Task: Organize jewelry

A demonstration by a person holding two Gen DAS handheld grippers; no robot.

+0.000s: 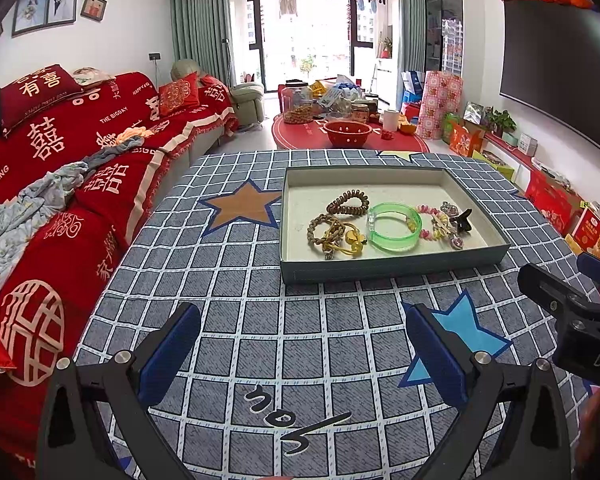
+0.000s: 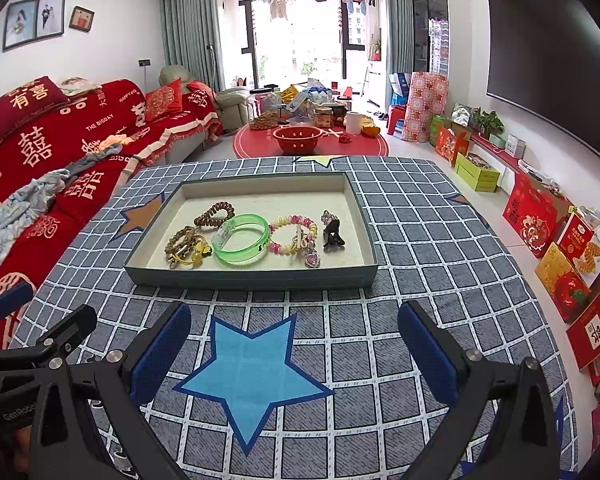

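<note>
A shallow grey-blue tray (image 1: 380,270) (image 2: 252,278) stands on the checked tablecloth. In it lie a green bangle (image 1: 395,227) (image 2: 242,239), a brown spiral hair tie (image 1: 348,201) (image 2: 215,214), beaded bracelets with gold pieces (image 1: 334,234) (image 2: 184,245), a pink and yellow bead bracelet (image 1: 424,222) (image 2: 290,234) and a black hair clip (image 1: 460,220) (image 2: 332,232). My left gripper (image 1: 300,354) is open and empty, short of the tray's near wall. My right gripper (image 2: 294,350) is open and empty over a blue star, also short of the tray.
A red-covered sofa (image 1: 60,168) runs along the table's left side. A red round table (image 1: 352,136) with jars and a bowl stands beyond. Gift boxes (image 2: 560,248) line the floor on the right under a TV (image 2: 548,64).
</note>
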